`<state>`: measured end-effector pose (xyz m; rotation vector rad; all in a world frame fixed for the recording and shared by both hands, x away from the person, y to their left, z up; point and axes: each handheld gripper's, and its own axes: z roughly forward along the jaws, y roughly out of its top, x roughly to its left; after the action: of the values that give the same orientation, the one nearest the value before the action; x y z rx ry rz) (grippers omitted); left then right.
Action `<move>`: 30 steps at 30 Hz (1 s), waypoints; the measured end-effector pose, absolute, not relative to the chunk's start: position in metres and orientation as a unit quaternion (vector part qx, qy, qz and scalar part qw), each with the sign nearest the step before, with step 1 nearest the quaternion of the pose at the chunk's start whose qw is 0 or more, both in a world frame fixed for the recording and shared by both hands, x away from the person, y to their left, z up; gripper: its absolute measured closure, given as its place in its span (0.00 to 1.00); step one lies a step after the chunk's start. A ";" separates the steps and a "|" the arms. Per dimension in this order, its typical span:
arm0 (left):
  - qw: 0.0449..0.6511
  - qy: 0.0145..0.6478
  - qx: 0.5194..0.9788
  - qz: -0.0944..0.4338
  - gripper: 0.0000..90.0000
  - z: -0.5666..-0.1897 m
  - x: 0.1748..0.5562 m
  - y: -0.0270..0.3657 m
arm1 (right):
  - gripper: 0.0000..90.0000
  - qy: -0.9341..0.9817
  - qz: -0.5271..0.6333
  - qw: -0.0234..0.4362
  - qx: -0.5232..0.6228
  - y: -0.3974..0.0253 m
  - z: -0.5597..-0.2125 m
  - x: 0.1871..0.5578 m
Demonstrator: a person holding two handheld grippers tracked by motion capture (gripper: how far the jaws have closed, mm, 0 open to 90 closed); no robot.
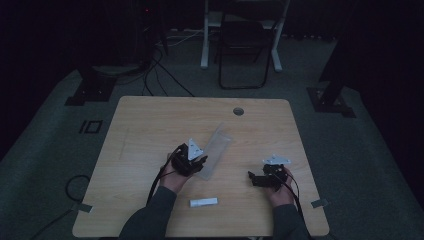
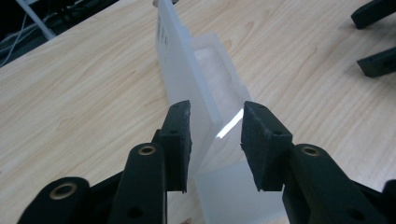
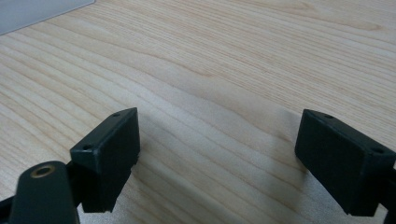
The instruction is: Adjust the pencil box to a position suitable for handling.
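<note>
A long translucent plastic case lies aslant on the wooden table, just beyond my left gripper. In the left gripper view the case's lid stands up on edge over its tray. The left gripper straddles the near end of that lid, close to the left jaw, with a gap still showing beside the right jaw. My right gripper hovers low over bare wood to the right, wide open and holding nothing. Its jaws also appear in the left gripper view.
A small white tube lies near the table's front edge between the person's forearms. A round cable hole sits at the far edge. A folding chair and floor cables stand beyond the table in a dim room.
</note>
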<state>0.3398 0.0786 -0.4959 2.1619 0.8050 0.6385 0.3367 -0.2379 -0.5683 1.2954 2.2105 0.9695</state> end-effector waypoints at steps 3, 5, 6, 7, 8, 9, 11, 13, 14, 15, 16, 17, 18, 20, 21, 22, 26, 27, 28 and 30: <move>0.360 0.317 0.840 0.255 0.75 -0.499 0.345 0.076 | 0.15 0.791 0.347 0.200 0.463 -0.238 -0.568 0.337; 0.356 0.319 0.839 0.260 0.81 -0.500 0.346 0.077 | 0.15 0.790 0.347 0.200 0.464 -0.238 -0.568 0.337; 0.356 0.317 0.839 0.261 0.83 -0.499 0.346 0.078 | 0.15 0.790 0.347 0.200 0.464 -0.238 -0.568 0.337; 0.355 0.316 0.839 0.263 0.85 -0.499 0.345 0.079 | 0.15 0.790 0.347 0.200 0.464 -0.238 -0.568 0.337; 0.355 0.316 0.839 0.265 0.87 -0.499 0.345 0.080 | 0.15 0.790 0.347 0.200 0.464 -0.238 -0.568 0.337; 0.352 0.316 0.840 0.267 0.89 -0.499 0.345 0.081 | 0.15 0.790 0.347 0.200 0.464 -0.238 -0.568 0.337; 0.352 0.321 0.837 0.269 0.90 -0.498 0.346 0.086 | 0.15 0.790 0.347 0.200 0.464 -0.238 -0.568 0.337; 0.355 0.325 0.834 0.269 0.90 -0.498 0.345 0.092 | 0.15 0.790 0.347 0.200 0.464 -0.238 -0.568 0.337; 0.354 0.326 0.834 0.270 0.90 -0.498 0.345 0.094 | 0.15 0.790 0.347 0.200 0.464 -0.238 -0.568 0.337; 0.354 0.325 0.834 0.272 0.91 -0.498 0.344 0.097 | 0.15 0.790 0.347 0.200 0.464 -0.238 -0.568 0.337; 0.352 0.326 0.833 0.275 0.91 -0.498 0.342 0.100 | 0.15 0.790 0.347 0.200 0.464 -0.238 -0.568 0.337; 0.349 0.327 0.833 0.279 0.91 -0.498 0.341 0.103 | 0.15 0.790 0.347 0.200 0.464 -0.238 -0.568 0.337; 0.348 0.328 0.833 0.280 0.92 -0.498 0.340 0.107 | 0.15 0.790 0.347 0.200 0.464 -0.238 -0.568 0.337; 0.348 0.329 0.831 0.282 0.91 -0.498 0.337 0.115 | 0.15 0.790 0.347 0.200 0.464 -0.238 -0.568 0.337; 0.349 0.328 0.831 0.282 0.91 -0.498 0.336 0.119 | 0.15 0.790 0.347 0.200 0.464 -0.238 -0.568 0.337; 0.352 0.327 0.831 0.281 0.91 -0.499 0.334 0.123 | 0.15 0.790 0.347 0.200 0.464 -0.238 -0.568 0.337; 0.355 0.328 0.829 0.281 0.91 -0.499 0.328 0.135 | 0.15 0.790 0.347 0.200 0.464 -0.238 -0.568 0.337; 0.356 0.329 0.828 0.281 0.91 -0.499 0.325 0.140 | 0.15 0.790 0.347 0.200 0.464 -0.238 -0.568 0.337; 0.357 0.329 0.828 0.281 0.91 -0.500 0.323 0.143 | 0.15 0.790 0.347 0.200 0.464 -0.238 -0.568 0.337; 0.360 0.331 0.826 0.280 0.89 -0.500 0.320 0.149 | 0.15 0.790 0.347 0.200 0.464 -0.238 -0.568 0.337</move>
<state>0.3203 0.1494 -0.5003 2.1286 0.8545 0.7227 0.3366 -0.2381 -0.5683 1.2960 2.2091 0.9693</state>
